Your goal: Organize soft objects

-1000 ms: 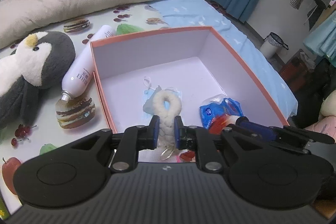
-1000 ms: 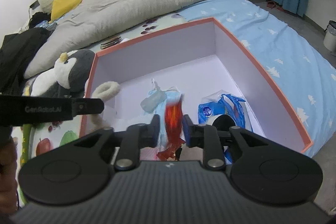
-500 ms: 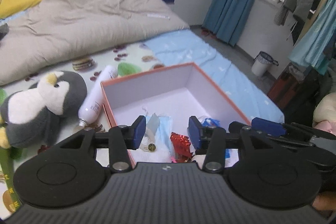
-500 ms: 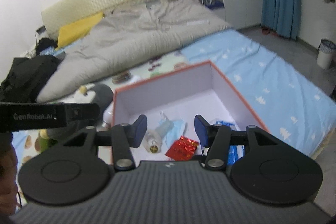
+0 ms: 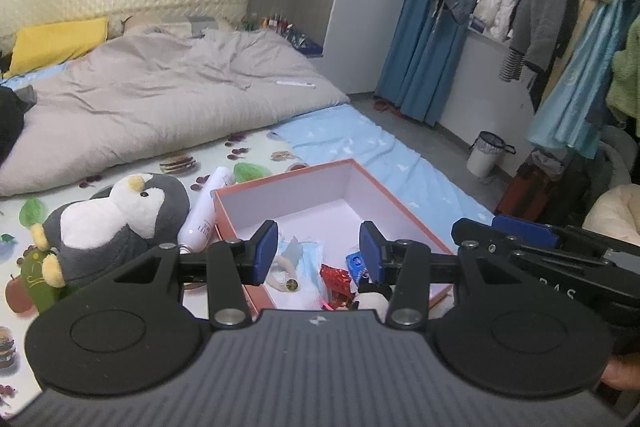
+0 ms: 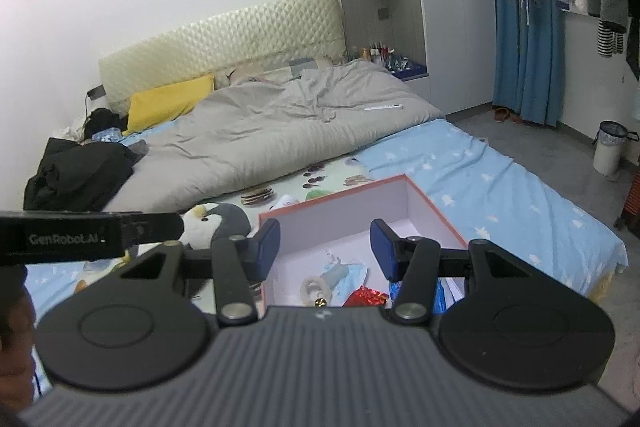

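An orange-rimmed box with a pale lilac inside sits on the bed; it also shows in the right wrist view. In it lie a cream fluffy ring, a blue face mask, a red foil packet and a blue packet. A penguin plush lies left of the box, on the mat. My left gripper is open and empty, high above the box's near side. My right gripper is open and empty, also above the box.
A white bottle lies between penguin and box. A grey duvet and yellow pillow cover the far bed. A small bin stands on the floor by blue curtains. Clothes hang at right.
Both grippers opened and rose well above the box. The cream ring left the left gripper and the red packet left the right one; both now lie in the box.
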Demonstrator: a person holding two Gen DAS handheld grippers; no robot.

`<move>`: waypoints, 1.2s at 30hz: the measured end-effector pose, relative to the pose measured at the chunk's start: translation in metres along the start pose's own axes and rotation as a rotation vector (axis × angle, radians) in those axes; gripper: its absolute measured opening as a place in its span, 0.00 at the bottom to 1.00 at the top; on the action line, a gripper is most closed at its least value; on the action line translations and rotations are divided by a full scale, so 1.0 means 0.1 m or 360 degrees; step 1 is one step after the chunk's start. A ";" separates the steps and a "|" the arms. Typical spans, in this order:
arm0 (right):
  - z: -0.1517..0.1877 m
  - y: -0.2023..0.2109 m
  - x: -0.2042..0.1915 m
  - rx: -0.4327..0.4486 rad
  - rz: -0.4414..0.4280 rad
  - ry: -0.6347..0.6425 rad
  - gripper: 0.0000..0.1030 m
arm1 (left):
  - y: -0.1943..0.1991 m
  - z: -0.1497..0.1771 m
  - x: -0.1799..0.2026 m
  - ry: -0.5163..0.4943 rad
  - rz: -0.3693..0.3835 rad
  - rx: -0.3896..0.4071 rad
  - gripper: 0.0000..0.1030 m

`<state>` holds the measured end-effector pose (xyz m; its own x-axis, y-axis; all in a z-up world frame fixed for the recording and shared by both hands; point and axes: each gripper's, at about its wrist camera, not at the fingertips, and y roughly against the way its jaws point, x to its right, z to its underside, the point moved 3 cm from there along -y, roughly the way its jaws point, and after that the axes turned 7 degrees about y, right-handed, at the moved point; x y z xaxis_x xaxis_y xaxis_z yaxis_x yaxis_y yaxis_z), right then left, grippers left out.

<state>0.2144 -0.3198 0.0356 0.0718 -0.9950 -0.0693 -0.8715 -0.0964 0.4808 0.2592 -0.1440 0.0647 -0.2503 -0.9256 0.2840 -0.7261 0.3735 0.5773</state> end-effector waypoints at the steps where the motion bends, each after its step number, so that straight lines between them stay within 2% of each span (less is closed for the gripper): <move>1: 0.02 0.05 -0.02 0.0007 0.0002 -0.0001 0.51 | 0.08 0.03 0.00 -0.0003 0.0005 0.0010 0.50; 9: 0.22 0.39 -0.18 0.0023 0.0046 0.0058 0.51 | 0.50 0.32 0.01 -0.0015 0.0028 0.0047 0.50; 19: 0.55 0.60 -0.20 -0.0013 0.0044 -0.0005 0.51 | 0.80 0.76 -0.03 0.0020 0.0004 0.0038 0.50; 27: 0.79 0.64 -0.24 -0.0051 0.0016 -0.0001 0.51 | 0.81 0.95 -0.02 0.0012 -0.0035 0.0039 0.53; 36: 0.86 0.66 -0.23 -0.0051 0.0013 0.0015 0.51 | 0.74 1.10 -0.05 0.0031 -0.0053 0.0010 0.55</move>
<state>0.1139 -0.3007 -0.0062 0.0692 -0.9960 -0.0570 -0.8562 -0.0886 0.5090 0.1363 -0.1182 0.0221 -0.2134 -0.9361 0.2797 -0.7381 0.3420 0.5816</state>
